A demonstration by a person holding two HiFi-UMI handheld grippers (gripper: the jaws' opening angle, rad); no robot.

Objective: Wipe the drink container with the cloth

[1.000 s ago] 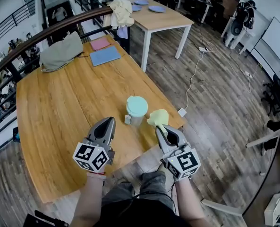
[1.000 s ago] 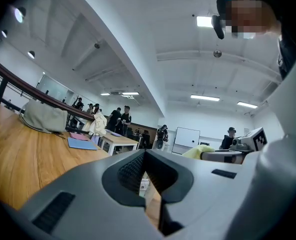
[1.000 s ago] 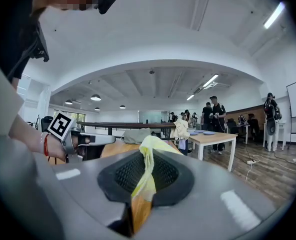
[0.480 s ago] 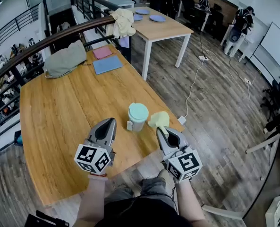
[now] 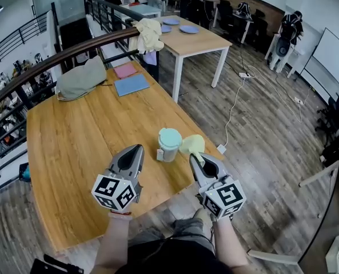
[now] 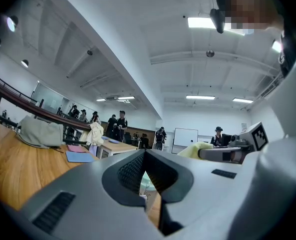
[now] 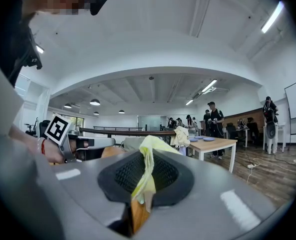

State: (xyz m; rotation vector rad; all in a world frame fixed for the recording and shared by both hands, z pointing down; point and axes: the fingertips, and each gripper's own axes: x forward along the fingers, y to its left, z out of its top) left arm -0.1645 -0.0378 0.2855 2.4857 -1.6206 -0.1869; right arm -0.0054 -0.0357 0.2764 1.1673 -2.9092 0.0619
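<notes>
- Right claw is clamped on a pale yellow cloth. The right gripper view shows the fabric pinched between the two jaws, one fold standing above them and a short end hanging below.
- Left claw is closed and holds nothing. In its own view the jaws meet at the tips, with only worktop and something pale green showing beyond.
- Drink container, a clear cup with a mint-green lid, stands upright near the front edge of the wooden worktop. It sits between the two claws and a little ahead of them.
- Cloth and cup are just beside each other, on the cup's right side. Whether they touch cannot be made out.
- Step in hand, as I judge it: the cloth is gripped and held level with the cup, so the wipe itself is about to start, not yet clearly under way.
- Next move calls for pressing the bunched cloth against the cup's wall and rubbing round it.
- Nothing steadies the cup, which looks light, so a sideways push could slide or tip it. The left claw would probably need to brace or grip the far side first.
</notes>
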